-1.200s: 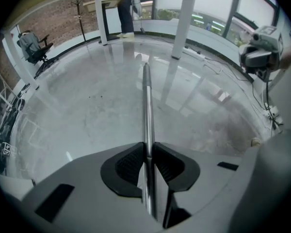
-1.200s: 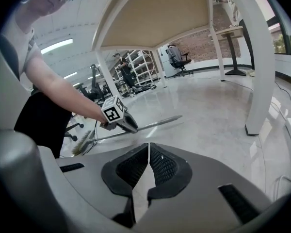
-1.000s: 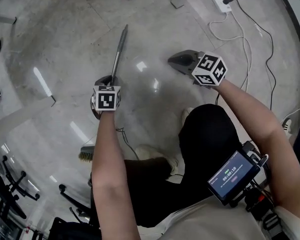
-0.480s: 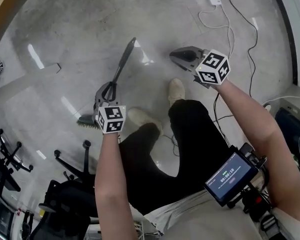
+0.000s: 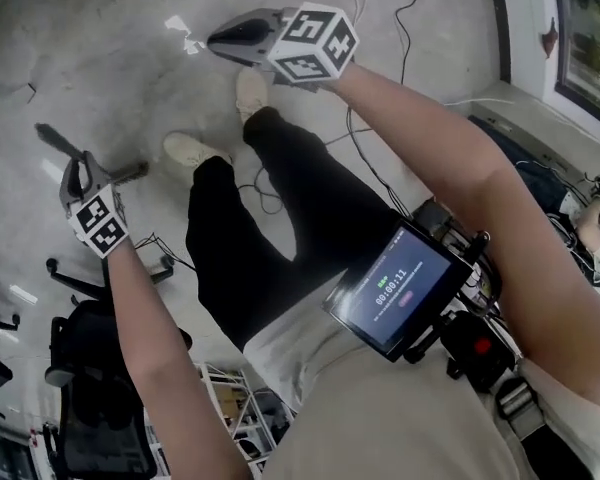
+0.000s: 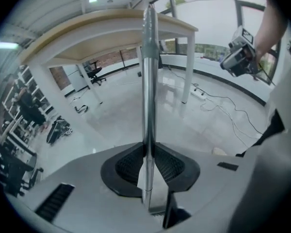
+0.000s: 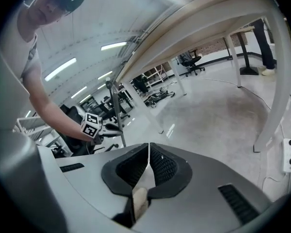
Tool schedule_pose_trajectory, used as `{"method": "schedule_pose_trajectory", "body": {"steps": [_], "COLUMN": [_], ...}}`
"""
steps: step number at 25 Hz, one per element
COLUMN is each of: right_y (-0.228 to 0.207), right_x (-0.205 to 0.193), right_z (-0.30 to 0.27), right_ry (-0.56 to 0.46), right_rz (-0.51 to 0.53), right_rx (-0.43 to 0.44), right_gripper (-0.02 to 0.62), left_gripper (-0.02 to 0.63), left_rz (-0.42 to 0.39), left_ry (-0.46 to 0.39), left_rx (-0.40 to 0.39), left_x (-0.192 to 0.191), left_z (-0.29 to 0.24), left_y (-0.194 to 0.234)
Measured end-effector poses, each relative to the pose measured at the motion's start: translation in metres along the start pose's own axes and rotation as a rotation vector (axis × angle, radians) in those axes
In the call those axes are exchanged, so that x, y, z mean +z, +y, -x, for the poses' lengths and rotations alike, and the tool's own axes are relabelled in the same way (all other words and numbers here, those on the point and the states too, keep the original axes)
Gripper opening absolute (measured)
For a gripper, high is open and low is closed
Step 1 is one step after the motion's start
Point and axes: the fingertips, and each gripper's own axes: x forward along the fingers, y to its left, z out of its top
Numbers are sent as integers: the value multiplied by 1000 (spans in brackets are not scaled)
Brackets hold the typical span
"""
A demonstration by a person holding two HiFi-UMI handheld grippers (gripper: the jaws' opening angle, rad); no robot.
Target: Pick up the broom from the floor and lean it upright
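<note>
The broom's silvery metal handle (image 6: 148, 81) runs straight up the middle of the left gripper view, and my left gripper (image 6: 146, 152) is shut on it. In the head view that gripper (image 5: 77, 173) is at the left, with the handle's dark end (image 5: 52, 138) sticking out up-left past it. The brush end is not visible. The right gripper view shows the pole (image 7: 115, 110) standing nearly upright in the left gripper (image 7: 98, 126). My right gripper (image 5: 230, 36) is raised at the top of the head view; its pads (image 7: 160, 166) meet with nothing between them.
A wooden-topped table (image 6: 111, 25) on white legs (image 7: 276, 72) stands ahead. Cables (image 5: 380, 8) and a power strip (image 7: 287, 154) lie on the grey floor. Office chairs (image 5: 90, 368) are at lower left. The person's shoes (image 5: 195, 150) stand below the grippers.
Both grippers have risen. The left one has carried the broom handle up off the floor and tipped it towards upright. The brush, seen by the left arm earlier, is out of sight.
</note>
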Motion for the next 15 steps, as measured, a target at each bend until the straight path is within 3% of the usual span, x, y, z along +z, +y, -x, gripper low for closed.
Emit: {"method": "schedule_pose_trajectory", "body": {"steps": [7,11,15], "right_y": [15,11,20], "right_x": [43,76,59], "right_z": [10,2,43], "right_ry": [-19,-31,-20], "right_rz": [-15,49,-15], "right_rx": [38,95,56], "right_gripper": [23,23,23], "left_gripper": [75,75,75], "left_rz": [226,295,329], "left_ry": [-38,-113,-96], "left_rx": [134,215,121], "left_x": [17,43,53], "left_z": [46,58,72], "left_y": [39,55,-8]}}
